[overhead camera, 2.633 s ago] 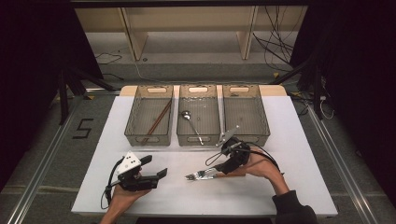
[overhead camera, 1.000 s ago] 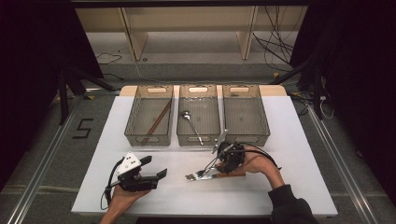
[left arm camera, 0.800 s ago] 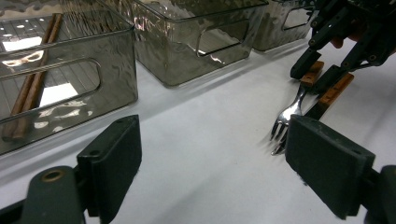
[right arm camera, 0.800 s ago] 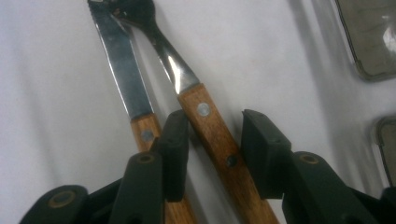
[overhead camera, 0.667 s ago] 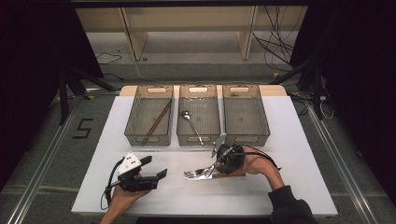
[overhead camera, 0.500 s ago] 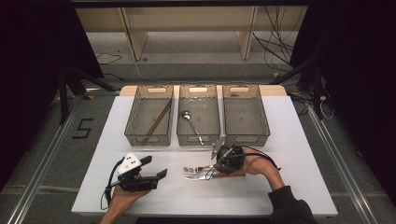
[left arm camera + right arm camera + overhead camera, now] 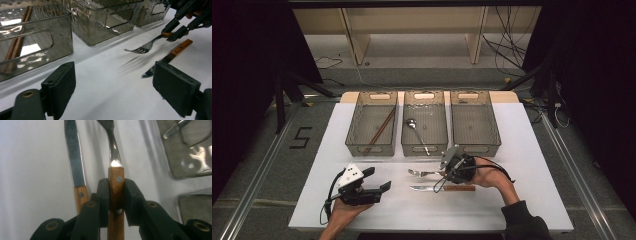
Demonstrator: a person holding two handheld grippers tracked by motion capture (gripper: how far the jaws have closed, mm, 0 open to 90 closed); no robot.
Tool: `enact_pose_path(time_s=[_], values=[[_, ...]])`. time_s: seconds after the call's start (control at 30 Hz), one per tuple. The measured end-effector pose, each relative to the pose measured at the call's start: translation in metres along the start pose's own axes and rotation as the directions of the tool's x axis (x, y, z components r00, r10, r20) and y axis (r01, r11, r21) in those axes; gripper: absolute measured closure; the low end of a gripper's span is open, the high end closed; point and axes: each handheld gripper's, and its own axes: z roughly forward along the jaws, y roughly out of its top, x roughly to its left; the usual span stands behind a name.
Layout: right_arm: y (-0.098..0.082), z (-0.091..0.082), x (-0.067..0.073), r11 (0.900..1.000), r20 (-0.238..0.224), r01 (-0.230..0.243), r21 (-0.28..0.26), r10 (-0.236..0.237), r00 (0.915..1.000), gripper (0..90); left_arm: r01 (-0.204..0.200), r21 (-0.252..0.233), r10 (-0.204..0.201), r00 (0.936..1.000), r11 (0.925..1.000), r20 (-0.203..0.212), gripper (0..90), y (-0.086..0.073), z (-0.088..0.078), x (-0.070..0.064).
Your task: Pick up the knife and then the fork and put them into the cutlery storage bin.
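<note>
White table (image 7: 532, 150), right tongs (image 7: 115, 195) clamping fork (image 7: 113, 157)

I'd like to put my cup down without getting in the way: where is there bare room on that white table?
Bare cloth lies between the left gripper and the knife, and right of the right gripper toward the table edge. It is crowded along the three bins and around the fork.
</note>
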Motion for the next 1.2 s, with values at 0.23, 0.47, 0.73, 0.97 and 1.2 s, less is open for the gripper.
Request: enact_pose_path(time_s=[0.23,0.47,0.73,0.97,1.2], values=[[0.001,-0.011,0.001,0.995,0.019,-0.066,-0.072,0.068,0.9975,76.9,-0.001,-0.003,0.001,1.0,1.0,-0.003,18.5,0.0,0.0,0.0],[0.0,-0.019,-0.004,0.977,0.027,-0.163,-0.135,0.168,0.9854,76.9,0.004,-0.01,-0.004,1.0,0.9999,-0.005,18.5,0.0,-0.001,0.001],[-0.007,-0.032,-0.013,0.94,0.027,-0.264,-0.216,0.276,0.9607,76.9,0.004,-0.011,-0.004,1.0,0.9999,-0.005,18.5,0.0,-0.001,0.001],[-0.011,-0.042,-0.017,0.908,0.014,-0.321,-0.267,0.337,0.9414,76.9,0.005,-0.012,-0.005,1.0,0.9999,-0.005,18.5,0.0,-0.001,0.001],[-0.019,-0.05,-0.024,0.876,0.019,-0.365,-0.315,0.391,0.9203,76.9,0.005,-0.011,-0.005,1.0,0.9999,-0.006,18.5,0.0,-0.001,0.001]])
